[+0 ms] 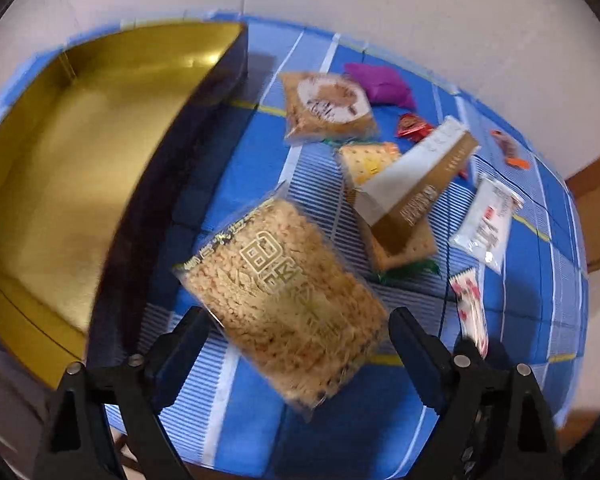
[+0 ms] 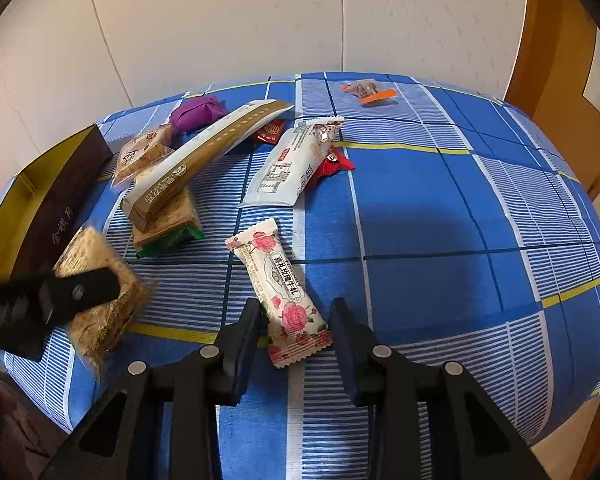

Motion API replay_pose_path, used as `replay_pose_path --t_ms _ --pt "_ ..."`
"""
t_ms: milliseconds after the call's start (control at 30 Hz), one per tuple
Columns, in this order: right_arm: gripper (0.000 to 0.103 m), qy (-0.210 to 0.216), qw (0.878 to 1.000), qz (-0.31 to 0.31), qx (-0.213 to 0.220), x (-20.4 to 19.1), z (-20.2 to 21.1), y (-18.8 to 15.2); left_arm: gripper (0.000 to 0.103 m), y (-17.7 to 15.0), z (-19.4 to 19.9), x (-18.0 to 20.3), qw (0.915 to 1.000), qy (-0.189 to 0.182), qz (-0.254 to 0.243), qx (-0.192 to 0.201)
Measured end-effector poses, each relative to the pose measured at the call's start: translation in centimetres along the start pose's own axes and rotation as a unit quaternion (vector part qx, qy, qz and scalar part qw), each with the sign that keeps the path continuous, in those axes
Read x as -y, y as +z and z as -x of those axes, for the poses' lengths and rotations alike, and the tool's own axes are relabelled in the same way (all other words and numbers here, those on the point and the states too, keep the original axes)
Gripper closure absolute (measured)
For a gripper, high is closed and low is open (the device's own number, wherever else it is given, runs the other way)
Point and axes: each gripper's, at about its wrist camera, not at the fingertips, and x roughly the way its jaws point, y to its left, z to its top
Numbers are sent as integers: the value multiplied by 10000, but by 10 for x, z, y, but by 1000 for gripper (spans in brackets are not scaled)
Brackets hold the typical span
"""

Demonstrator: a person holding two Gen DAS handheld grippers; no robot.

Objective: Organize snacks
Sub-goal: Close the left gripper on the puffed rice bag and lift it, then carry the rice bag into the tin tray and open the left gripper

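Left wrist view: the left gripper (image 1: pixel 296 344) stands spread wide, its fingers (image 1: pixel 184 344) on either side of a clear-wrapped puffed-rice cake (image 1: pixel 284 292) without pressing it. Left of the gripper is an open box with a gold lining (image 1: pixel 72 168); ahead and right, a white-and-gold packet (image 1: pixel 416 184) leans across cracker packs (image 1: pixel 400 240).

Right wrist view: the right gripper (image 2: pixel 296 340) is narrowed around the near end of a rose-print nougat bar (image 2: pixel 280 284) on the blue checked cloth (image 2: pixel 440 220); whether the pads actually press it I cannot tell. Farther ahead lies a white wrapper (image 2: pixel 292 164).

left claw (image 1: pixel 296 340): black | right claw (image 2: pixel 296 328): black, silver screws
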Motion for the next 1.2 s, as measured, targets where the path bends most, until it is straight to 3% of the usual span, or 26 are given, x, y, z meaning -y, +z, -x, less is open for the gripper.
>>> replay_pose_path --t_ms 100,267,367,533,700,800,1067,1200 --pt "67 56 10000 -54 -4 1 1 -1 9 10 -10 5 9999 30 -127 -86" --pt "67 193 9997 -174 0 6 1 0 11 6 -7 21 9950 116 -890 427" --pt "67 238 9995 -229 -1 8 1 0 15 -4 -2 18 9912 -44 -1166 620" --pt "67 296 9991 -308 -3 10 2 0 15 -17 4 6 9899 -217 -1325 456" --pt "67 206 9995 -256 -7 7 1 0 10 -10 1 10 9902 76 -1327 439" --pt "67 204 9995 -241 4 6 2 0 13 -9 -10 19 9876 292 -1472 468" --pt "69 254 9992 -321 46 10 3 -1 22 -30 4 -6 9800 -181 -1660 1083" --pt "70 324 9985 -434 77 13 4 0 22 -43 17 -25 9775 -728 -1631 1124"
